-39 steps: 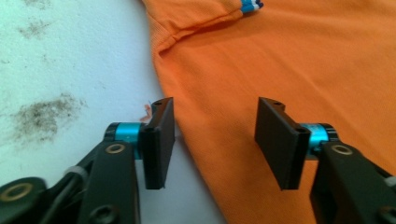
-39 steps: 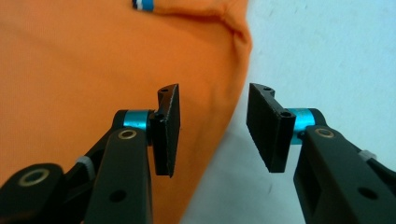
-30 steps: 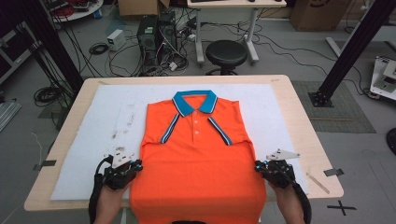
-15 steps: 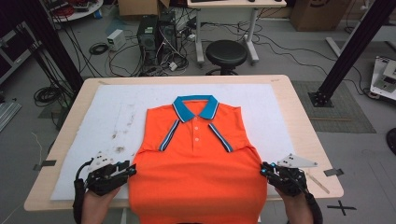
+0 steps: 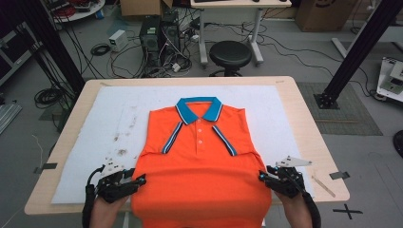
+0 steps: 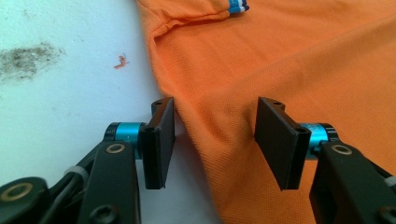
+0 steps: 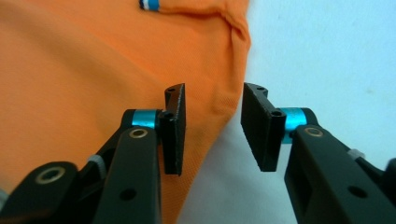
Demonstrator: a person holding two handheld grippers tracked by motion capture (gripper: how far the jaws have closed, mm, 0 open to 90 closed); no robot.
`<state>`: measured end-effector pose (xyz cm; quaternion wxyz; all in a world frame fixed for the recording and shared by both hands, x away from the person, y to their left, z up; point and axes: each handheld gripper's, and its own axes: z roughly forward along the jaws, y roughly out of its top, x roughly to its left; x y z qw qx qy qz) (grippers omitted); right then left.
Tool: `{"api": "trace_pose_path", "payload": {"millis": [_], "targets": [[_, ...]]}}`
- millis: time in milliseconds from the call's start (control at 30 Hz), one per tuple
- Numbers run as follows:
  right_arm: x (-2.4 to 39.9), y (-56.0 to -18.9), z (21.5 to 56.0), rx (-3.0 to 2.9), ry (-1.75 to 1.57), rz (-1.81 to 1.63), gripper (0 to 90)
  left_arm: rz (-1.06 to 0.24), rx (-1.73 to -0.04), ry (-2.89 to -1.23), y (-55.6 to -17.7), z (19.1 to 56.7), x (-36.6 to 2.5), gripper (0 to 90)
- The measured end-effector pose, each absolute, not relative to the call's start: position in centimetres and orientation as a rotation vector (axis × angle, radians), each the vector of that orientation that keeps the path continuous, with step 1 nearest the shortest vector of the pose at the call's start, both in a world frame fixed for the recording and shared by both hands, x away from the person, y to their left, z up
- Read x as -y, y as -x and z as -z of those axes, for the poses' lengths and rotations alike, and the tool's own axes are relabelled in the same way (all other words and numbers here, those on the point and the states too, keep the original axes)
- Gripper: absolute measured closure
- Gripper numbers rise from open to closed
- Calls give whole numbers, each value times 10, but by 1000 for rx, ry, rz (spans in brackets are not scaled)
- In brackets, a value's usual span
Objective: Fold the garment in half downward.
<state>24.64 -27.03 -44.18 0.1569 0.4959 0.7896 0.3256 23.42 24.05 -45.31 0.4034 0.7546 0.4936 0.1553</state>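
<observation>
Nearest the table's front edge, the left gripper (image 5: 140, 179) and the right gripper (image 5: 263, 176) sit at either side of an orange polo shirt (image 5: 202, 166), each in a hand that comes up from below. Both pairs of jaws have just been opening. In the left gripper view the flat black pads stand about half apart, with the shirt's side edge lying between them and touching neither pad. The right gripper's (image 7: 212, 133) jaws are parted a little less, again with the shirt's folded edge in the gap and nothing clamped. Behind each pad is a blue metal collar on a black link arm.

The shirt is a fine piqué knit, lying flat and face up on a white foam-like mat (image 5: 294, 128) that covers the pale wooden table (image 5: 306, 102). Its hem runs over the front edge and is cut off from view. The sleeves are folded in, their blue-and-white striped cuffs (image 5: 172, 138) lying slantwise on the chest. Farther up are a three-button placket and a blue collar (image 5: 199, 108). No lettering can be read.

The mat bears dark smudges (image 5: 121, 152) left of the shirt, and a small orange scrap (image 6: 121, 59).
</observation>
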Motion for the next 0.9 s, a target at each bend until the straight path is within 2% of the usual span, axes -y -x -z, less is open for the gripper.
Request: {"api": "trace_pose_path", "payload": {"millis": [67, 133, 167, 200, 233, 500, 600, 633, 667, 700, 900], "targets": [[268, -245, 444, -2271, -1407, -906, 633, -430, -1245, -1905, -223, 454, -237, 558], [268, -244, 444, -2283, -1395, -895, 742, -445, -1246, -1904, -219, 454, -236, 610], [268, -244, 443, -2294, -1393, -900, 836, -456, -1244, -1911, -215, 454, -235, 687], [269, -243, 443, -2306, -1384, -908, 880, -463, -1219, -1933, -210, 454, -235, 817], [269, -243, 443, -2306, -1384, -908, 880, -463, -1219, -1933, -210, 454, -235, 854], [277, -229, 422, -2258, -1359, -979, 888, -323, -1199, -1873, -202, 433, -258, 869], [278, -222, 412, -2249, -1353, -995, 885, -269, -1176, -1851, -200, 429, -265, 828], [277, -220, 410, -2253, -1350, -992, 867, -289, -1177, -1837, -201, 428, -266, 711], [277, -221, 409, -2233, -1359, -982, 730, -327, -1172, -1806, -207, 427, -269, 515], [277, -222, 409, -2222, -1365, -982, 718, -327, -1172, -1806, -207, 427, -269, 461], [273, -244, 409, -2174, -1355, -988, 543, -447, -1121, -1749, -248, 421, -269, 348]]}}
